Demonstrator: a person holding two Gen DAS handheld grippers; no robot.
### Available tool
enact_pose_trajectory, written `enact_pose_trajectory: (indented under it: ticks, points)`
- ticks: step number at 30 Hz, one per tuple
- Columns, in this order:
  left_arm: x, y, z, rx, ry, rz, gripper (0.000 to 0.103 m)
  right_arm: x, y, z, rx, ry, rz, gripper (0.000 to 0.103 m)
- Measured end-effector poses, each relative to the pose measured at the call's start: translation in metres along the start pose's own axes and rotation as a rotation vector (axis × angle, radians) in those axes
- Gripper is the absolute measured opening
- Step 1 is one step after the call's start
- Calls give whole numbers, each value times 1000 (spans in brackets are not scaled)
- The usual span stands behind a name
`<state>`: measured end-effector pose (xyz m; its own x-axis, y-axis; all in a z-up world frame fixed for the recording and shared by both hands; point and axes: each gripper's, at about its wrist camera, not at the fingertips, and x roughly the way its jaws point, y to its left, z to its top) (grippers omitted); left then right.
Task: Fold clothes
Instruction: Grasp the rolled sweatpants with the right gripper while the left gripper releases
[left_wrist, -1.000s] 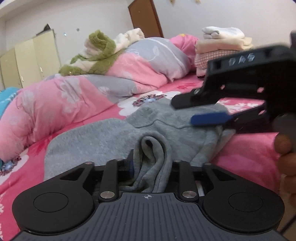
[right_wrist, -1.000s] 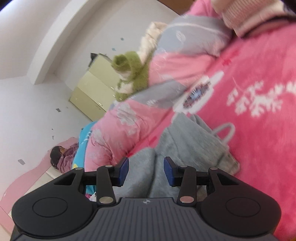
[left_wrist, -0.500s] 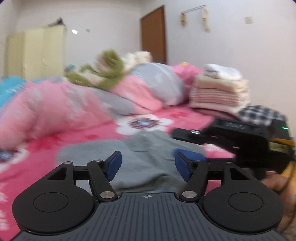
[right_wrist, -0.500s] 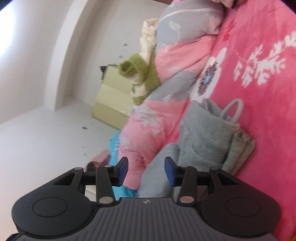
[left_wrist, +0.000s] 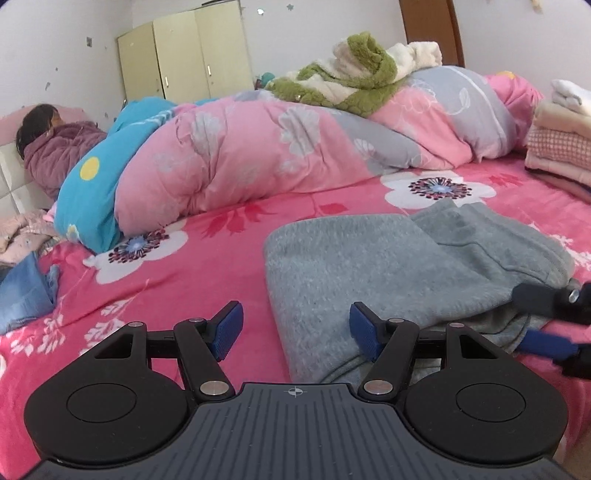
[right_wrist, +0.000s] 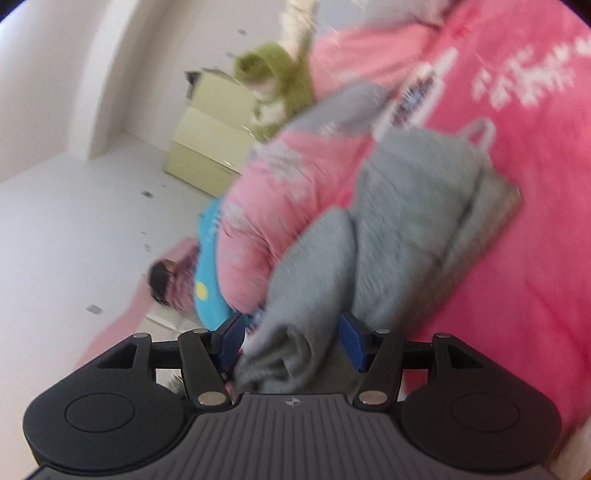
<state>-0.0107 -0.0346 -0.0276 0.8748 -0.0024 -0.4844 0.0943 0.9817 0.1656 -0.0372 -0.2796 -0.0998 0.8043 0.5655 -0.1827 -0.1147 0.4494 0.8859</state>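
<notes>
Grey sweatpants (left_wrist: 388, 266) lying on the pink floral bedsheet (left_wrist: 177, 295), doubled over into a thick rectangle with a rounded fold at 9 o'clock and looser layers stepping down toward 3 o'clock. Left gripper (left_wrist: 295, 330) hovering low at the near edge of the bundle, jaws wide apart, nothing between them; one blue pad over bare sheet, the other over grey fleece. Right gripper (right_wrist: 291, 343) turned on its side, jaws apart with a hanging roll of grey cloth between the pads; in the blurred right wrist view, impossible to tell whether either pad touches it. From the left wrist view, the right gripper's fingers (left_wrist: 546, 347) visible at 3 o'clock, straddling the bundle's lower layers at its near corner. Judged as mid-fold or a tidying of a fold already laid: layers stacked but uneven, a drawstring loop (right_wrist: 480, 133) poking out at the far end. Next move likely calling for a firm pinch on all layers at the near corner, not just the top one, and a level carry so the stack does not slide apart. Open sheet at 9 to 11 o'clock of the bundle giving fair room; rolled pink quilt (left_wrist: 277, 155) closing off 12 o'clock, stack of folded clothes (left_wrist: 557, 144) at 2 o'clock, denim (left_wrist: 22, 291) at far 9 o'clock, bed edge close behind the grippers.
</notes>
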Motion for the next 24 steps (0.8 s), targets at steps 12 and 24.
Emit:
enact_pose_trajectory:
  ticks: [12, 24]
  points:
    - [1, 6, -4, -33, 17, -20, 64, 21, 12, -11, 175, 51, -54, 63]
    - [3, 6, -3, -27, 29, -27, 64, 34, 20, -14, 195, 1, -112, 56]
